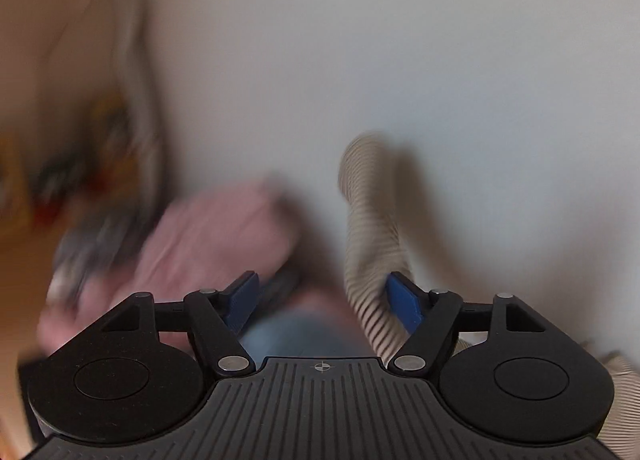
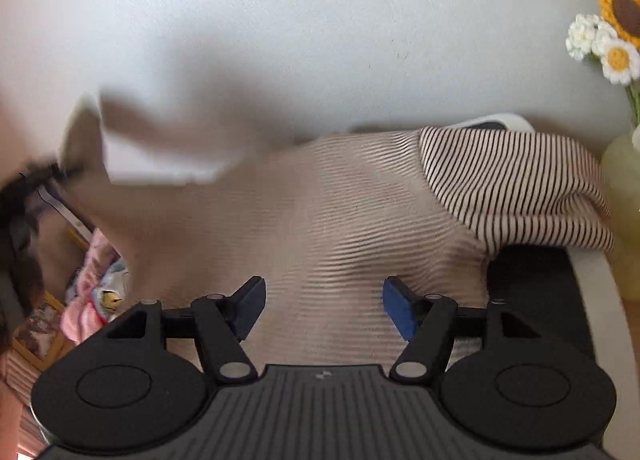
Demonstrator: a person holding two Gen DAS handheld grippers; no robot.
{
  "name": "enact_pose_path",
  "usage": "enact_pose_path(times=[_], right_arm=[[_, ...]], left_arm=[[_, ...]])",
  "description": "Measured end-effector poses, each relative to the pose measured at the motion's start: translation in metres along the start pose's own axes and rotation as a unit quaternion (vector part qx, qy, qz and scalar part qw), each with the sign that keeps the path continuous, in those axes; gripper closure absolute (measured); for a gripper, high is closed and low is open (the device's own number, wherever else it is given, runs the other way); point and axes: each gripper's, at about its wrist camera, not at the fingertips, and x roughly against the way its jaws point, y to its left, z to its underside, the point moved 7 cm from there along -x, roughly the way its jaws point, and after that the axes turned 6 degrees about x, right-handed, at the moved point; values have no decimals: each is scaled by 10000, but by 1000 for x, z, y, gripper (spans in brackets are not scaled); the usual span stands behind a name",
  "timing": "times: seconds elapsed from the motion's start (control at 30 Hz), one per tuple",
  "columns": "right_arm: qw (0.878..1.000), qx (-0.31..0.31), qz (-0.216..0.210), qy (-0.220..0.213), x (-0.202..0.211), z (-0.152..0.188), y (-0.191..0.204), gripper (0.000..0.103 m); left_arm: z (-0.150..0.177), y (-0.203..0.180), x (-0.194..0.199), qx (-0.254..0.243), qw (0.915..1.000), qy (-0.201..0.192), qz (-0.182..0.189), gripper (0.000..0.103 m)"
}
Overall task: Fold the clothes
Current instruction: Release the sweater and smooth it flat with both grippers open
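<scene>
On white table (image 2: 320, 20), one striped garment (image 2: 500, 180), two parted grippers (image 2: 324, 306).

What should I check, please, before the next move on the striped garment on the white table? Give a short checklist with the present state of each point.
1. Left gripper jaws apart: ok.
2. Left gripper free of the striped garment: cannot tell; a strip of it runs beside one blue pad, picture blurred.
3. Right gripper jaws apart, over the garment, pads not pressing it: ok.
4. Garment lies flat: not ok; one part is folded over near the vase.
5. Pink garment clear of the work: cannot tell, blurred.
6. White table has bare space beyond the garment: ok.
</scene>
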Motion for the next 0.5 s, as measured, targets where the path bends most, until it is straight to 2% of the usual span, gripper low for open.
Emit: enact_pose_path(times=[0.07, 0.13, 0.2, 0.27, 0.33, 0.4, 0.5], right_arm=[[9993, 45, 357, -47, -1, -7, -4, 37], [9979, 43, 599, -255, 6, -15, -9, 37], [9977, 15, 627, -264, 7, -18, -15, 39], [9983, 25, 576, -74, 1, -16, -14, 48], [9964, 233, 802, 147, -11, -12, -14, 59], [9933, 544, 1014, 134, -21, -16, -16, 65], [9904, 707, 1168, 228, -31, -27, -22, 74]], left_arm=[[21, 23, 2, 351, 9989, 318, -60, 34], [35, 19, 19, 442, 9966, 515, 463, 34], [51, -6, 32, 377, 9898, 697, 1180, 34], [67, -46, 45, 242, 9778, 900, 1876, 41], [81, -89, 52, 31, 9672, 1089, 2295, 42], [98, -124, 55, -383, 9610, 1240, 2443, 41], [126, -159, 43, -844, 9587, 1455, 2295, 42]])
